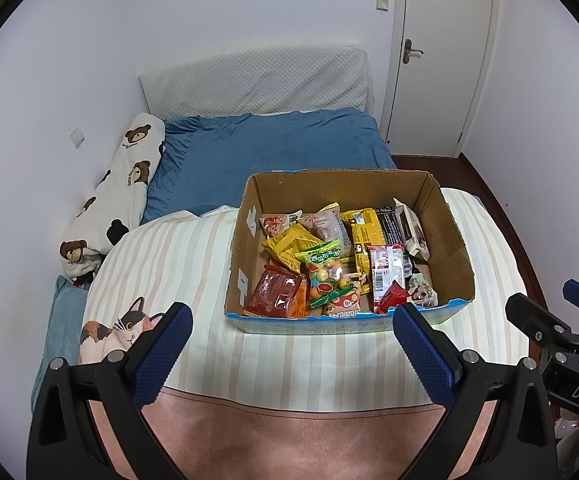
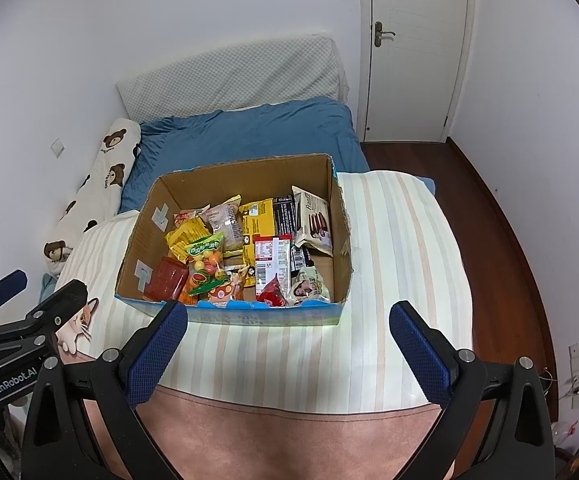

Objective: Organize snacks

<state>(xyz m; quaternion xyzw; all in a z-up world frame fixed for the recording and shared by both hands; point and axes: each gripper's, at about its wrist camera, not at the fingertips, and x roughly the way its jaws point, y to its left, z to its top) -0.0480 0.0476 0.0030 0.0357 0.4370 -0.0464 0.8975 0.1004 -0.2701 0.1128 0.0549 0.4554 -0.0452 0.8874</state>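
Left gripper [image 1: 291, 324] spread wide and empty above a striped blanket [image 1: 193, 264], blue-padded fingers [image 1: 165, 348] angled outward, nothing between them. Straight ahead, on the blanket, an open cardboard box [image 1: 445, 220] with a blue printed front edge, packed with snacks: a green bag of round candies [image 1: 323, 272] near the middle, yellow packets [image 1: 289, 246] behind it, a red packet [image 1: 273, 290] at the front left corner, a white biscuit pack [image 1: 411, 232] leaning against the right wall. Beyond the box, a blue sheet [image 1: 273, 144], a white pillow [image 1: 257, 80] against the wall and a bear-print bolster [image 1: 117, 196] along the left side. Printed cat [image 1: 109, 330] on the blanket just beside the left finger. Part of the other gripper's black frame visible at the right edge, white door [image 1: 441, 52] at the back. From the right wrist, right gripper [image 2: 288, 322] likewise parted wide, holding nothing, poised over the same blanket [image 2: 385, 264] near the box's front edge. Box [image 2: 339, 216] sitting ahead and slightly left, candy bag [image 2: 205, 258] and red packet [image 2: 167, 282] toward its left half, biscuit pack [image 2: 313, 220] upright by the right wall. Dark wooden floor [image 2: 485, 216] to the right of the bed, door [image 2: 413, 40] closed behind.
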